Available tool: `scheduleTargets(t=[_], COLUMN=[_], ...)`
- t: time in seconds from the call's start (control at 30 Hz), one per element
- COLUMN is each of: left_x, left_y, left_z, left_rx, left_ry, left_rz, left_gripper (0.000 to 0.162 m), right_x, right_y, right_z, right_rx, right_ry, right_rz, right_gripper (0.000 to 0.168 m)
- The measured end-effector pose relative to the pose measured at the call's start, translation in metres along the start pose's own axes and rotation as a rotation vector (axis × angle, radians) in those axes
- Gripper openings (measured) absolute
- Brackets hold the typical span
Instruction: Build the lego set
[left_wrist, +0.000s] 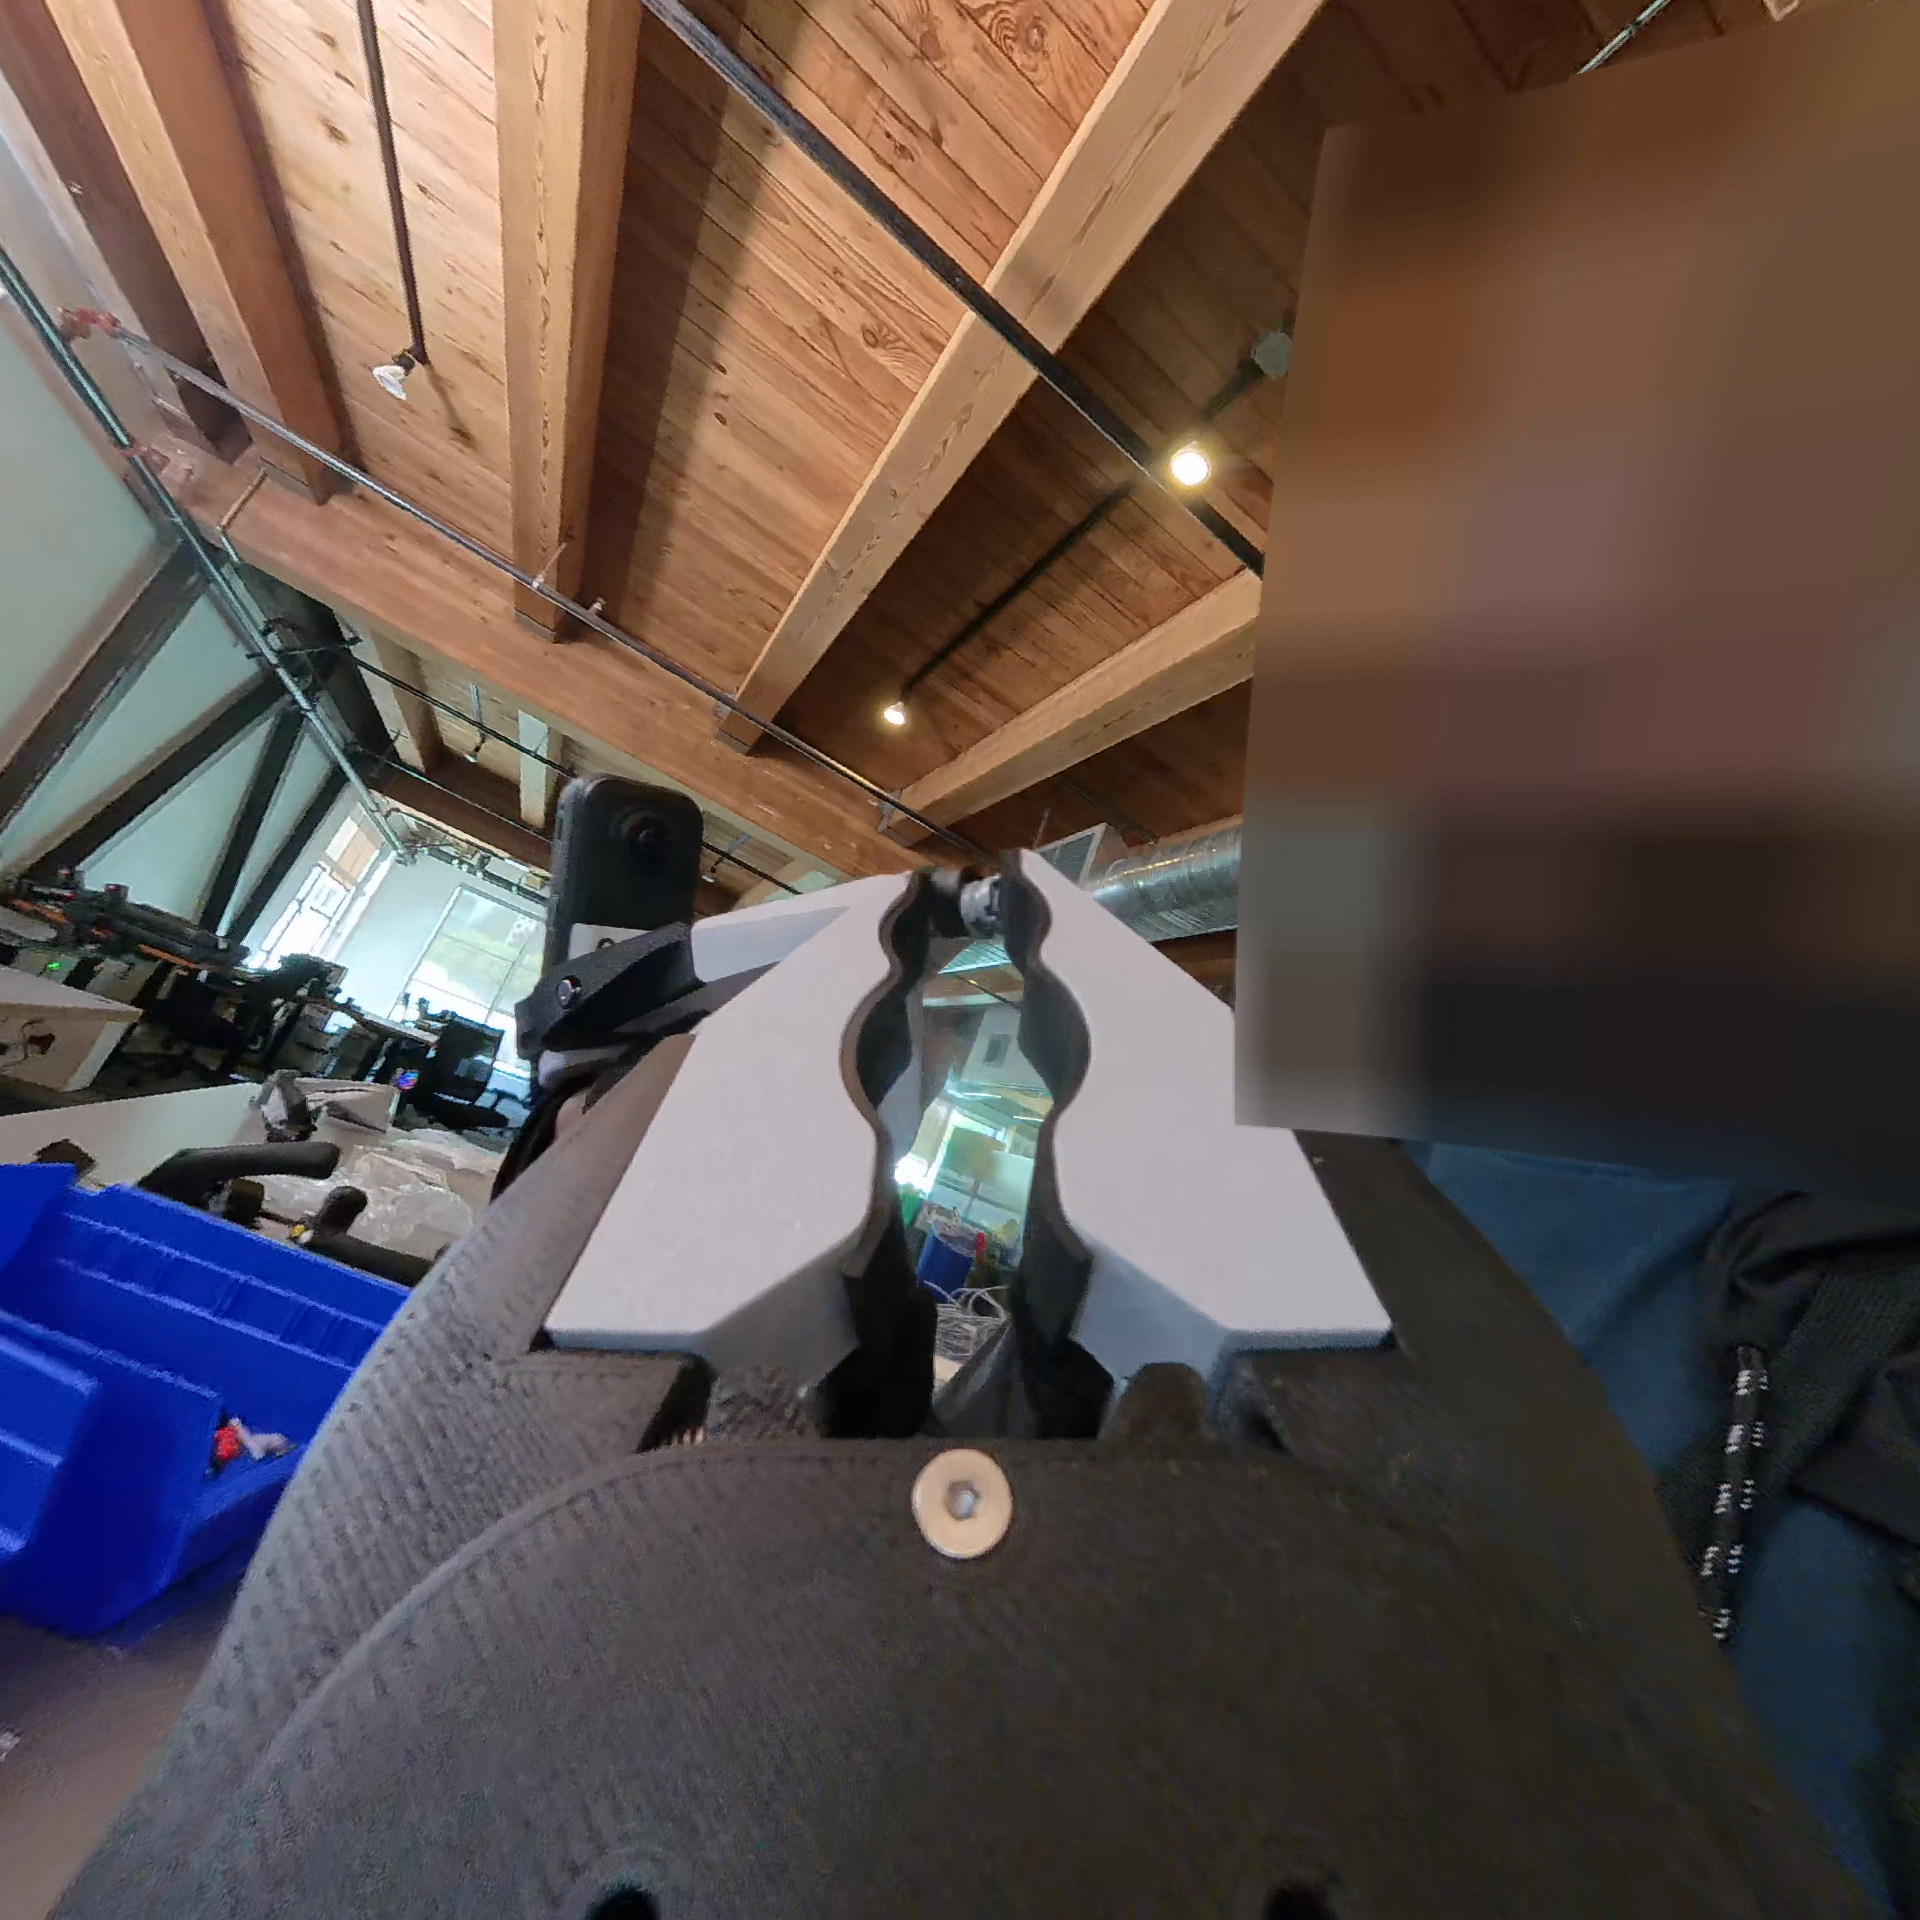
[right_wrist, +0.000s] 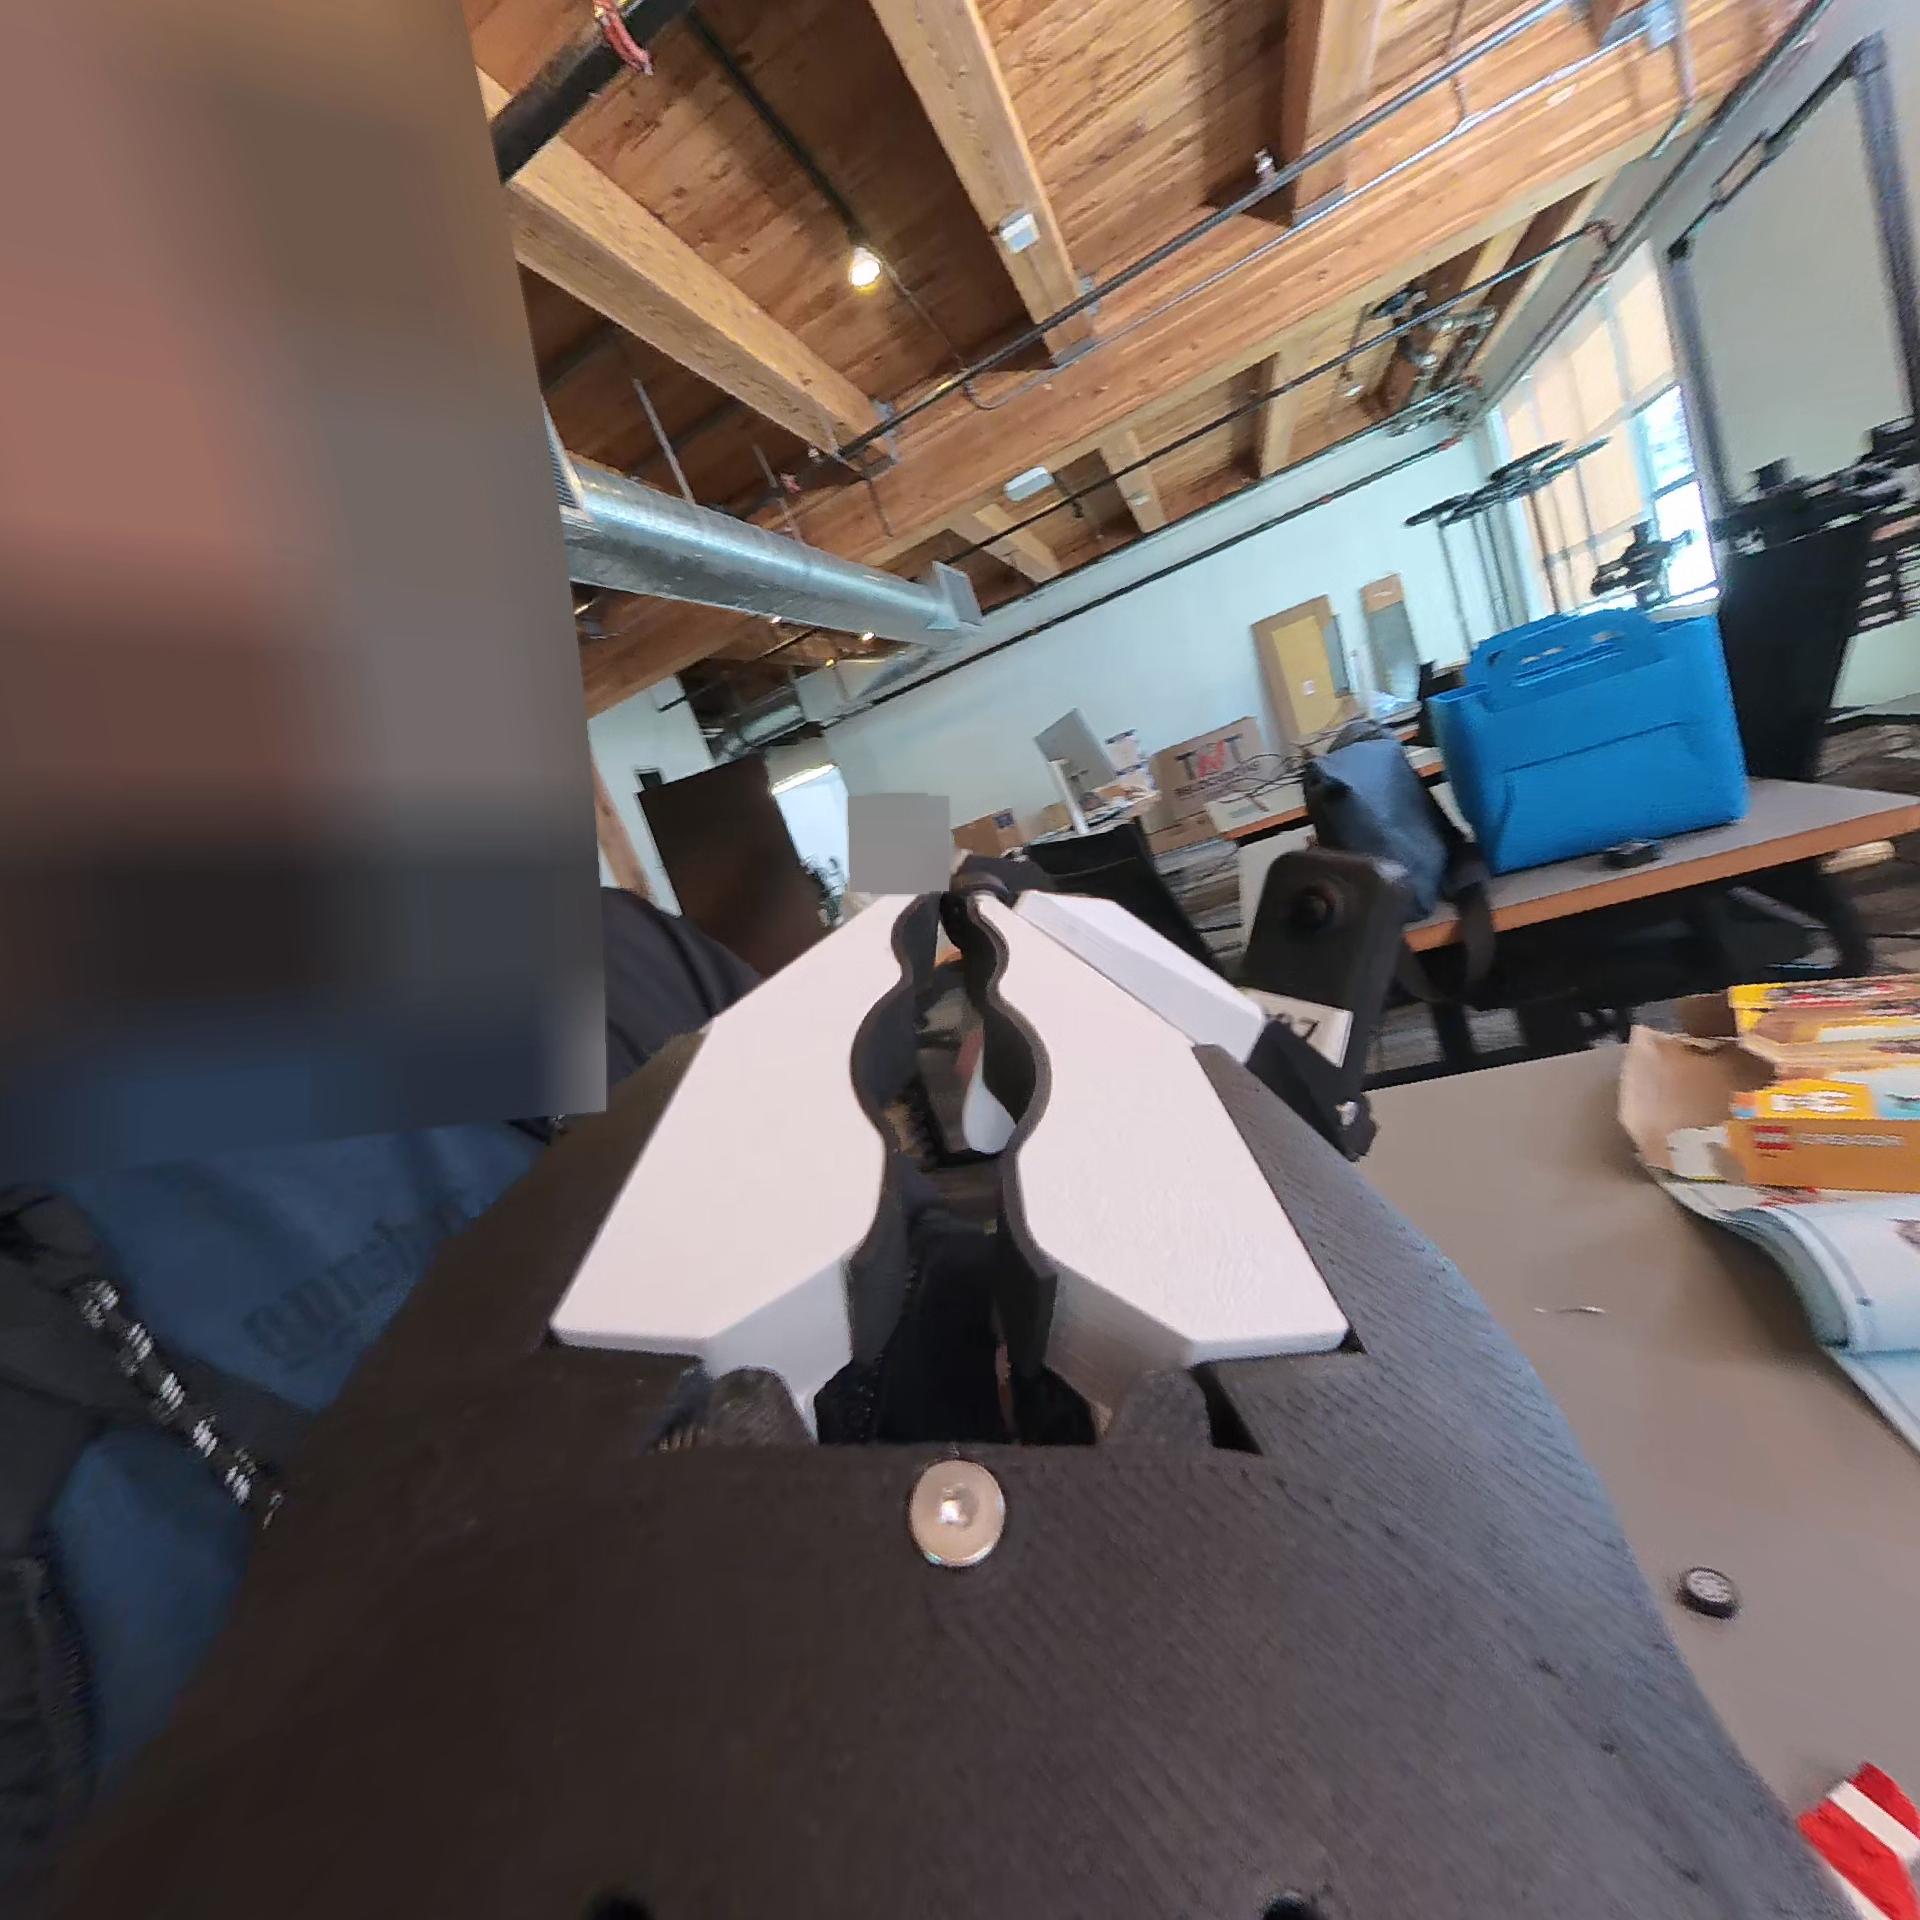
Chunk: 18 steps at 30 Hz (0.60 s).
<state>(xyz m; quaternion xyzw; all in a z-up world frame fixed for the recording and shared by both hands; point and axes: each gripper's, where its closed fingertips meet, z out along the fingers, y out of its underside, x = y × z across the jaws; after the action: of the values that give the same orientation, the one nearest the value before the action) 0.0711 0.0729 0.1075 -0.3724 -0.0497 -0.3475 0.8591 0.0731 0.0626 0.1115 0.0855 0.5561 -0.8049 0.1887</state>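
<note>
Both tools raised off the bench, tips meeting. Left tool (left_wrist: 971, 896) clamps a small black lego piece (left_wrist: 975, 902); right tool (right_wrist: 961, 902) is nipped on a dark bit too, same piece or not, can't tell. Judgement: square the tips, press gently. Left view only: blue bins (left_wrist: 156, 1371) at 8 o'clock. Right view only: lego boxes (right_wrist: 1829, 1091), booklet (right_wrist: 1839, 1278) at 3 o'clock.

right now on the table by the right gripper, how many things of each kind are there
yellow boxes: 2
open booklet: 1
small black round piece: 1
red and white item, cut off at the corner: 1
total: 5
</note>
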Motion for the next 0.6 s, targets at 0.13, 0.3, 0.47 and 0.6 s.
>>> scheduleTargets(t=[0.13,0.3,0.47,0.6], left_x=[-0.006,-0.045,-0.11,-0.158], left_y=[-0.004,-0.014,0.002,0.031], left_z=[-0.008,-0.032,-0.075,-0.11], left_rx=[0.024,0.155,0.303,0.391], left_ry=[-0.048,-0.215,-0.431,-0.572], left_rz=[0.02,-0.051,-0.245,-0.399], left_gripper=[0.014,0.005,0.0,0.0], right_x=[0.012,0.053,0.106,0.147], right_y=[0.001,0.011,0.045,0.077], right_z=[0.001,-0.01,-0.04,-0.083], right_rx=[0.013,0.05,0.155,0.233], right_ry=[0.043,0.172,0.273,0.398], right_rz=[-0.007,0.054,0.267,0.379], right_gripper=[0.003,0.004,0.001,0.001])
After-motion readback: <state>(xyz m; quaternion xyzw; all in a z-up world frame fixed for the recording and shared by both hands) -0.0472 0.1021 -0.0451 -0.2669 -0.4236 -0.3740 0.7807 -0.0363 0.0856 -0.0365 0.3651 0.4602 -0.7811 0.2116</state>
